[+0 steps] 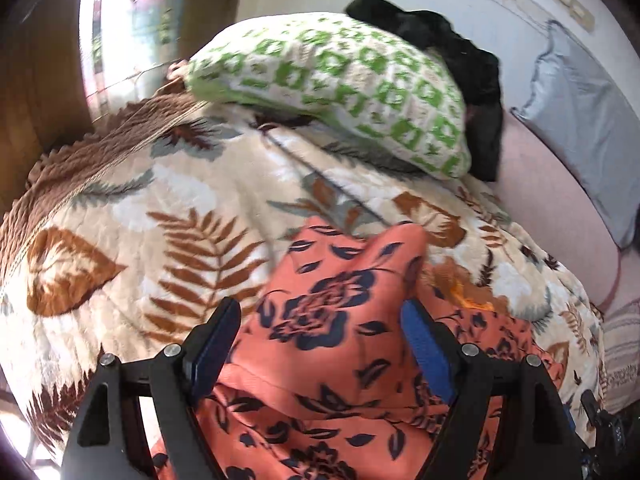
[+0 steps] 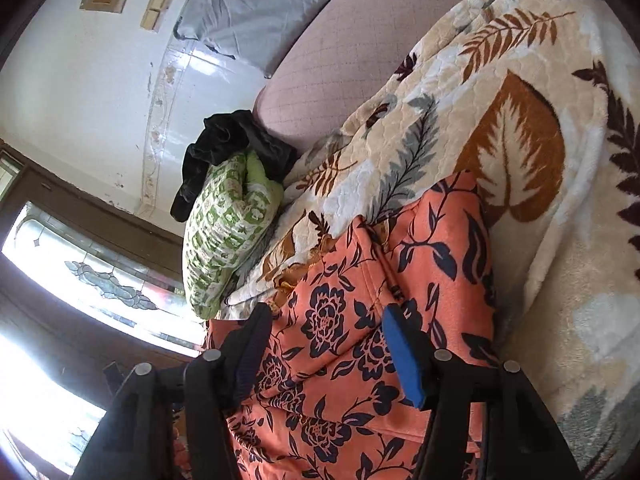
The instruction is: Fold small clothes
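Leaf-print blanket [image 1: 132,216] under orange floral garment [image 1: 332,320], left claw [image 1: 320,312] and right claw [image 2: 326,320] apart, window [image 2: 80,280] mostly in right view

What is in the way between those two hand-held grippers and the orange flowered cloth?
Nothing visible. The orange floral garment lies directly between the open fingers of the left hand-held gripper and right hand-held gripper.

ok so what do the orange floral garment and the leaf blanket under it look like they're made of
Orange floral garment: looks like a thin woven fabric, matte, smooth, with a printed navy flower pattern; it drapes in soft, sharp-edged folds. The exact fibre can't be told.

Leaf blanket: looks like thick plush fleece, probably synthetic; the surface is fuzzy with an embossed, quilted-looking texture and a faint sheen.
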Demonstrator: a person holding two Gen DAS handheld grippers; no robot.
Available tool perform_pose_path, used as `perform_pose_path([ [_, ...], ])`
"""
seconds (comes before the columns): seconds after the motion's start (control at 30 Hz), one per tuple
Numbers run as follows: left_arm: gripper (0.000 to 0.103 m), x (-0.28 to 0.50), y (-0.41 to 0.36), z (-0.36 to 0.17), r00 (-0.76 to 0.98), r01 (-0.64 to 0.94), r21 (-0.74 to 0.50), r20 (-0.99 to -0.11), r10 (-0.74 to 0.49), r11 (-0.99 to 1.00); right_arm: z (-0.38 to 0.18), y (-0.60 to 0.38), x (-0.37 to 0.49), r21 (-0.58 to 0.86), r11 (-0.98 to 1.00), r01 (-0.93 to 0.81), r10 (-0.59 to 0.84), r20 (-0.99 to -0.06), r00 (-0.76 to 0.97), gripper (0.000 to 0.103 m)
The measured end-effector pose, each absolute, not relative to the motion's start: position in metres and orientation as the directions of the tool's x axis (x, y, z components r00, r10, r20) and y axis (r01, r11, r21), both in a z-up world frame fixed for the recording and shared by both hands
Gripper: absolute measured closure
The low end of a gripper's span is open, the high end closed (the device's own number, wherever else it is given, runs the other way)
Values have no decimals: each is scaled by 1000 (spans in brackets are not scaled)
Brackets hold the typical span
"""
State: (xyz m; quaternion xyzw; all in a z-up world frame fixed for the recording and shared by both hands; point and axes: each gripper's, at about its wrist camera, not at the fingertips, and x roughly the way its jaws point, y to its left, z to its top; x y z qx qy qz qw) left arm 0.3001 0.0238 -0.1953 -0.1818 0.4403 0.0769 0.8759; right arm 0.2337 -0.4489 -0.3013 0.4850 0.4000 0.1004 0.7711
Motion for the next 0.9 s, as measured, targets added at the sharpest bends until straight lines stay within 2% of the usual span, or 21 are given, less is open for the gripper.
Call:
perform_pose_path([
  [0.1,20,303,49,-223,582,-384,-261,-813,13,886,-311,-433,241,804,542,245,543,-558,627,44],
  [0.2,20,315,53,-239,537,-391,-229,-843,20,891,-321,-422,247,740,611,280,495,-633,594,44],
  [0.3,20,320,55,-248,511,-399,-220,-859,17,890,-329,-422,252,706,634,316,458,-672,582,44],
  [0.5,20,324,50,-253,489,-386,-196,-872,20,902,-343,-427,264,702,623,346,440,-679,588,44],
  [0.67,20,324,51,-254,486,-392,-190,-874,27,900,-341,-417,280,706,644,294,440,-657,613,42],
  [0.73,20,323,49,-253,488,-390,-177,-872,40,904,-337,-409,284,681,685,258,427,-663,615,54],
  [0.77,20,323,48,-253,489,-387,-170,-871,46,906,-337,-405,286,669,701,245,425,-669,609,73],
  [0.8,20,323,47,-253,490,-386,-164,-870,51,908,-336,-402,287,657,713,244,419,-679,602,83],
  [0.87,20,323,48,-253,492,-389,-164,-869,54,906,-331,-400,283,629,737,249,386,-693,609,96],
  [0.9,20,323,49,-253,491,-392,-167,-869,52,905,-327,-399,280,615,749,248,370,-698,613,96],
])
